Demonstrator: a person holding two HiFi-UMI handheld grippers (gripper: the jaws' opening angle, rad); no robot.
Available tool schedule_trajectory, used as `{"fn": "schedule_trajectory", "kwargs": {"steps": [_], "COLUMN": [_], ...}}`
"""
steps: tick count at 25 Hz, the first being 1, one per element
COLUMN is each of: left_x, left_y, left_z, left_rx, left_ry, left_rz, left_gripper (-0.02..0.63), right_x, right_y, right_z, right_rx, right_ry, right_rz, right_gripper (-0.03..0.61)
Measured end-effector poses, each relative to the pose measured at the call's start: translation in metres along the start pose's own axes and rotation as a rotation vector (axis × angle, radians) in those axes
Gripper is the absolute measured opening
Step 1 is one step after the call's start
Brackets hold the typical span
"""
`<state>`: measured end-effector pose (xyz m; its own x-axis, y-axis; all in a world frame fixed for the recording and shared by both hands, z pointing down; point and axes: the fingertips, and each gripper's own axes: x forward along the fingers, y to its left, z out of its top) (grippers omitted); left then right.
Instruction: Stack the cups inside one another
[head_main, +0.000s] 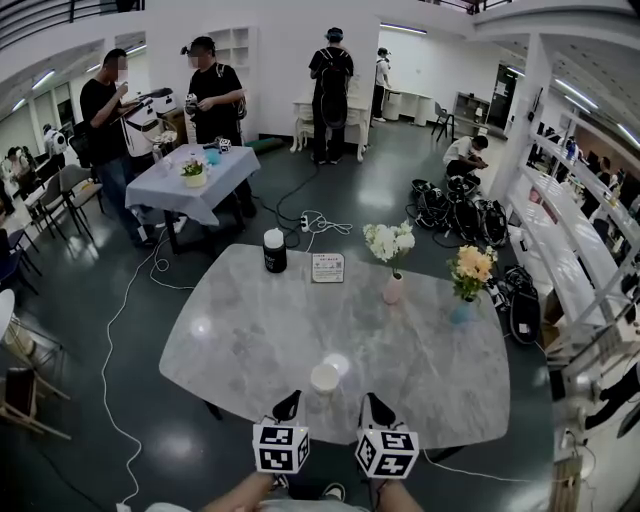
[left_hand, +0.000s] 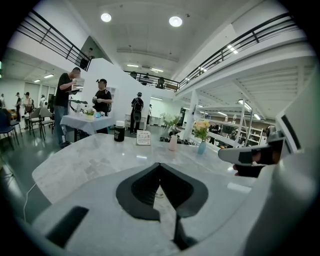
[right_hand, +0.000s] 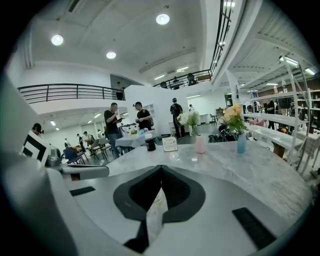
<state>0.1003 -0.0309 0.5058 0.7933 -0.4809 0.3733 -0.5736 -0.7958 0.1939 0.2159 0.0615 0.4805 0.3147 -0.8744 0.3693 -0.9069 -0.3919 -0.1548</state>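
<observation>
A white paper cup stands upright on the grey marble table, close to its near edge. My left gripper hovers just left of the cup and my right gripper just right of it, neither touching it. In the left gripper view the left gripper has its black pads meeting at the tip, with nothing between them. The right gripper looks the same in the right gripper view, shut and empty. A sliver of the cup shows below its joined tips.
Across the table stand a black jar with a white lid, a small sign card, a pink vase of white flowers and a blue vase of yellow flowers. People stand round a cloth-covered table at the back left.
</observation>
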Motion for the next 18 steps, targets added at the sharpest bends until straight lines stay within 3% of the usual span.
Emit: {"fn": "schedule_trajectory", "kwargs": {"steps": [18], "left_x": [-0.0008], "left_y": [0.0028], "left_z": [-0.0065], "left_rx": [-0.005], "left_ry": [0.012], "left_rz": [-0.008], "left_gripper": [-0.002], "right_x": [0.0007], "right_y": [0.0006], "right_z": [-0.0096], "right_rx": [-0.008], "right_ry": [0.034], "right_rz": [-0.019], "right_gripper": [0.006]}}
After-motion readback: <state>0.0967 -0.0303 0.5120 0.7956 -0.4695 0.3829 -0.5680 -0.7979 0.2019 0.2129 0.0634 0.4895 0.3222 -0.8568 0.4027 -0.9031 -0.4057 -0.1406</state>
